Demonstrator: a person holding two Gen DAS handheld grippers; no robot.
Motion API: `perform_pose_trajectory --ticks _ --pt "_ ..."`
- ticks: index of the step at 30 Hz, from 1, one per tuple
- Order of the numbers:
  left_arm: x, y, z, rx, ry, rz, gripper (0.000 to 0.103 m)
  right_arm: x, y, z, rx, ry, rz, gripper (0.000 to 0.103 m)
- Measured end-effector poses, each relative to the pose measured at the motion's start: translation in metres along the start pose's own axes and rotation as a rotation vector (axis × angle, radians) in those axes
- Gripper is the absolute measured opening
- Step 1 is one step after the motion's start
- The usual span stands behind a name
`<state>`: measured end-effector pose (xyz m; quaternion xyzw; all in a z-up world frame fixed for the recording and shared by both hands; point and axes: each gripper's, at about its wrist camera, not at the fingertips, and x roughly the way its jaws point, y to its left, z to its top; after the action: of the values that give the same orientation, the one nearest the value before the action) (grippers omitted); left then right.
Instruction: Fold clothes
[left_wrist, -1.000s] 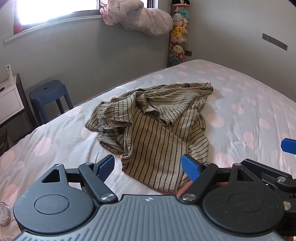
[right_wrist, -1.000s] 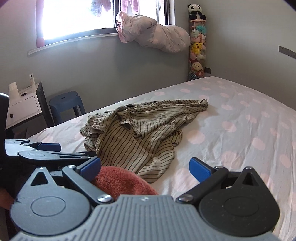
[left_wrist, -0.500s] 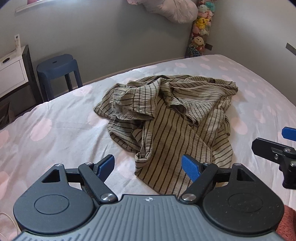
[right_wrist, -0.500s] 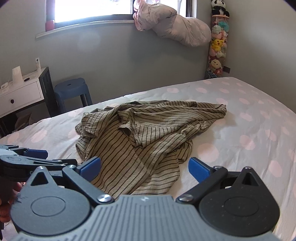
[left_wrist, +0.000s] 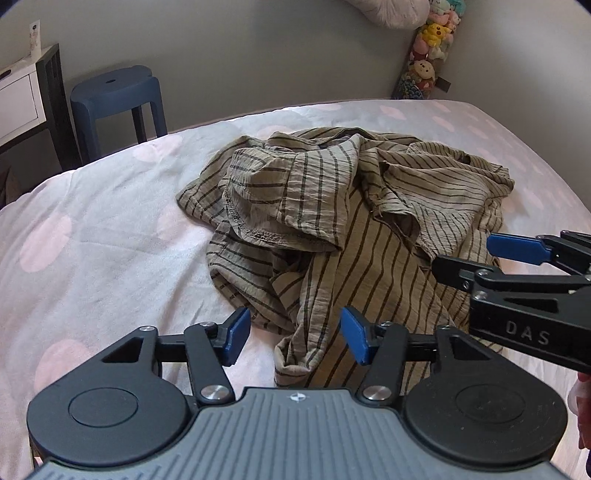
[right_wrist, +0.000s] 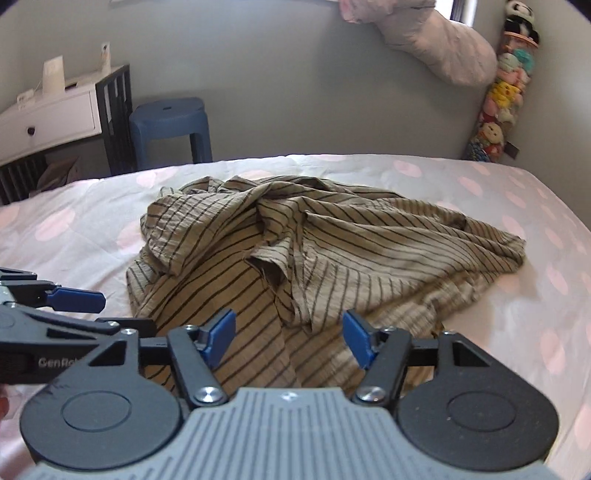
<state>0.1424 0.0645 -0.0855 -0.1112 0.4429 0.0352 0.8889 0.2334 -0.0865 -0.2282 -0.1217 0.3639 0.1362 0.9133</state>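
Soft daylight falls from the far side, leaving the bed (right_wrist: 517, 295) evenly lit with gentle shadows in the shirt (right_wrist: 295, 258) folds; fisheye bending curves the edges, corners darken, and the right view looks slightly blurred

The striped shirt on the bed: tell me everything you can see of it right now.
The striped shirt is tan, crinkled light fabric with thin dark stripes. It lies crumpled on the bed, unfolded, with a stitched hem turned over at its left in the left wrist view and one end trailing right. Both hand-held grippers, left and right, are closing just above its near edge; neither pinches it yet.
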Motion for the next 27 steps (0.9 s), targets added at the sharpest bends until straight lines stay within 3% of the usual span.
perform_pose_trajectory --ticks 6,9,13,19,27 --pt "0.015 -0.001 0.003 -0.029 0.006 0.01 0.038 0.041 0.009 0.018 -0.018 0.008 0.019 0.056" --pt "0.018 -0.002 0.004 -0.045 0.022 -0.012 0.029 0.054 0.014 0.021 -0.021 0.017 0.029 0.043" --pt "0.015 -0.01 0.005 -0.024 0.007 -0.035 0.016 0.058 0.012 0.021 0.014 0.026 0.01 0.003" --pt "0.001 -0.026 0.005 0.026 -0.013 -0.087 0.007 0.02 -0.009 0.014 0.042 -0.066 -0.126 0.001" --pt "-0.035 -0.051 0.004 0.113 -0.056 -0.163 0.004 -0.072 -0.073 -0.018 0.173 -0.151 -0.335 0.001"
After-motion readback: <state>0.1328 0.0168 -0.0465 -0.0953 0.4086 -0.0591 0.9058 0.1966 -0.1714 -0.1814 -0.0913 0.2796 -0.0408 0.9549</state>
